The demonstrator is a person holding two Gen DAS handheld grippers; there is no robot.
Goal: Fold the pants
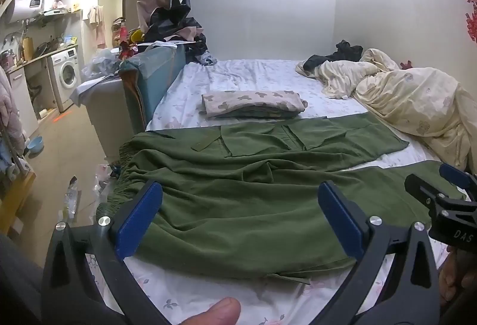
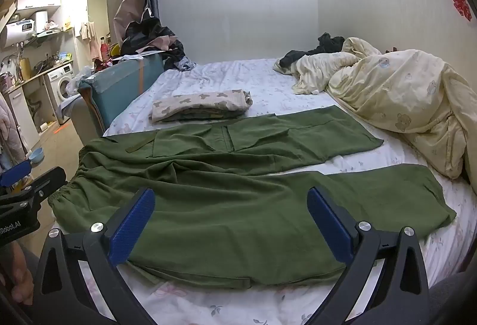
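The green pants [image 1: 238,190] lie longways across the bed [image 1: 238,74] near its front edge (waistband at the left edge), nearest the left gripper [image 1: 238,217], and both it and the right gripper [image 2: 232,223] hang wide apart, holding nothing.

Both wrist views near, angled down over bed [image 1: 238,71]; sharing green pants [image 2: 238,176]
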